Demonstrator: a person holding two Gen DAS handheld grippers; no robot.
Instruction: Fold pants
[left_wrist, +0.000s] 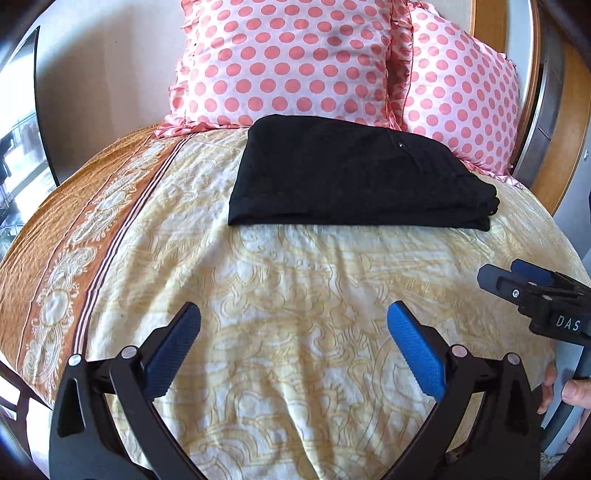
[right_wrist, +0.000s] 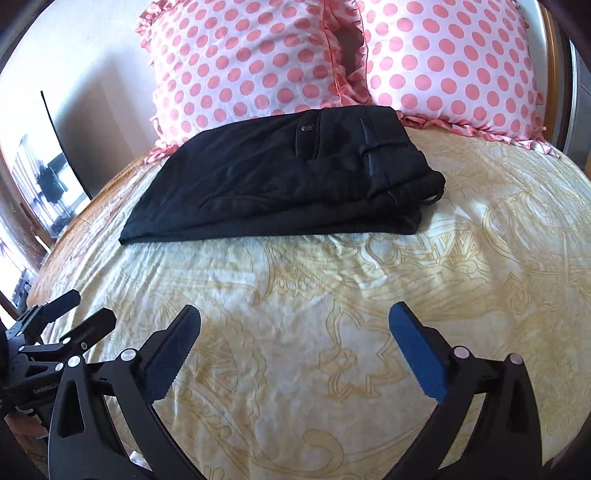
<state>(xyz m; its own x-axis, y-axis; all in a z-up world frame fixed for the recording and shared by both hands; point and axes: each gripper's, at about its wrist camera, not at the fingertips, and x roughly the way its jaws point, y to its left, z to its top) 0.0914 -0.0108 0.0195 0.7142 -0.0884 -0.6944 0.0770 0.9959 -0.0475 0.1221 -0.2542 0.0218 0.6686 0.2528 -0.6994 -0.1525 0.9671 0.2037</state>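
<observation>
Black pants (left_wrist: 354, 173) lie folded in a flat rectangular stack on the bed, near the pillows; in the right wrist view (right_wrist: 291, 177) a button and a belt loop show on top. My left gripper (left_wrist: 293, 321) is open and empty, held over the bedspread well short of the pants. My right gripper (right_wrist: 295, 321) is open and empty too, also short of the pants. The right gripper shows at the right edge of the left wrist view (left_wrist: 498, 277), and the left gripper at the left edge of the right wrist view (right_wrist: 74, 310).
The bed has a yellow patterned bedspread (left_wrist: 295, 295) with an orange border (left_wrist: 66, 236) on the left. Two pink polka-dot pillows (left_wrist: 291, 62) (left_wrist: 461, 96) stand behind the pants against a wooden headboard (left_wrist: 491, 18). A pale wall is at the left.
</observation>
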